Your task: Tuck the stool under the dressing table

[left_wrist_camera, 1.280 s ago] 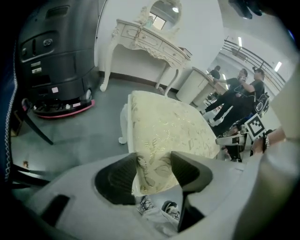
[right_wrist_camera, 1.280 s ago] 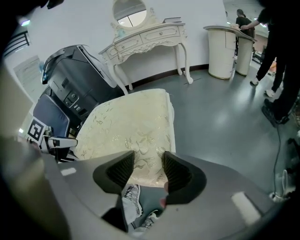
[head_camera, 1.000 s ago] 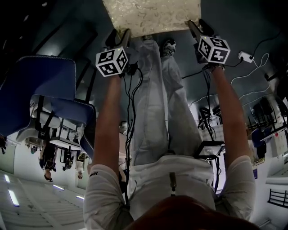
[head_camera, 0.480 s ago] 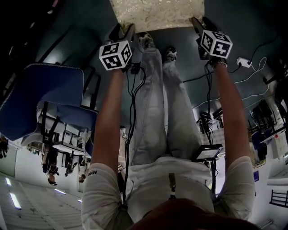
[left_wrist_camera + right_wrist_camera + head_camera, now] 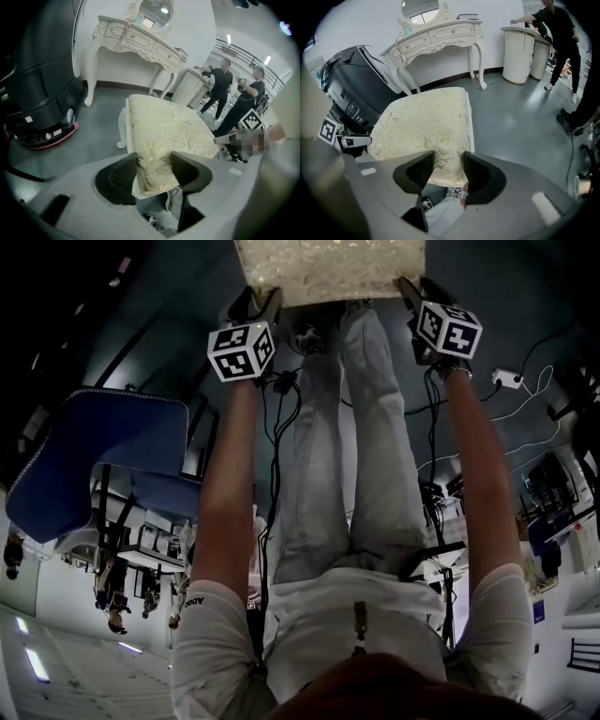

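Cream-gold stool [image 5: 426, 126], apart fr. dressing table [image 5: 440, 35]

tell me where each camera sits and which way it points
Head view: on the person's head, looking steeply down at the stool; shows forearms, legs, the left hand-held gripper and the right hand-held gripper.
Left gripper view: rides the left hand-held gripper, faces the dressing table; its jaws clamp the stool's edge.
Right gripper view: rides the right one, facing likewise; jaws clamp the stool too.
Shared: both gripper views show stool and dressing table.
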`<control>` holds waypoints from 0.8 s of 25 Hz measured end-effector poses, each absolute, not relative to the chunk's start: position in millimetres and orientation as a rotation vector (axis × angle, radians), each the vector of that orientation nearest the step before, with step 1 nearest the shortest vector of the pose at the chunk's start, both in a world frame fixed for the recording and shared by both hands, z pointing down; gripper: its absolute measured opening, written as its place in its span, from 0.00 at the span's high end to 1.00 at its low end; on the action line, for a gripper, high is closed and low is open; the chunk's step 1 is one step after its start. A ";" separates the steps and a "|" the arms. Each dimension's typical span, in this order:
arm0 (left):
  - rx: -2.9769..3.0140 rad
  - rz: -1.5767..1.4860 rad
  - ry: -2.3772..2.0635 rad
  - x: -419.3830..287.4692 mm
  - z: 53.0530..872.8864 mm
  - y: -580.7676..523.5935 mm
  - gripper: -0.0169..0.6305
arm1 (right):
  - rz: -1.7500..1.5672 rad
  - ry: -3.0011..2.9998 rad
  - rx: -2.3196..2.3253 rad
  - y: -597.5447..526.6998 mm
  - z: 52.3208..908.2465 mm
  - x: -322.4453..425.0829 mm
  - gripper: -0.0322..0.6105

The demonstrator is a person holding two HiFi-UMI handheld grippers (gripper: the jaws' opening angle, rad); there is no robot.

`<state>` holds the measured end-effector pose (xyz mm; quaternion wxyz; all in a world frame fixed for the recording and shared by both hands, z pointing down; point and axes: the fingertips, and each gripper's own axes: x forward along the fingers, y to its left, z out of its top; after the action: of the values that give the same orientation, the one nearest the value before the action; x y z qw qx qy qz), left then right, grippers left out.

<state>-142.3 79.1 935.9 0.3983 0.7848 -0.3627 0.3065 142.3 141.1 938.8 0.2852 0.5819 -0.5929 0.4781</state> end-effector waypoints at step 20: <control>1.906 0.849 -1.048 -102.5 939.6 -41.7 0.62 | 1.244 -1.686 1.461 1.3 942.9 184.6 0.62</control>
<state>-102.5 -41.7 939.6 0.3926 0.7508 -0.4128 0.3343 184.6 1.3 942.9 0.2895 0.5476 -0.6317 0.4661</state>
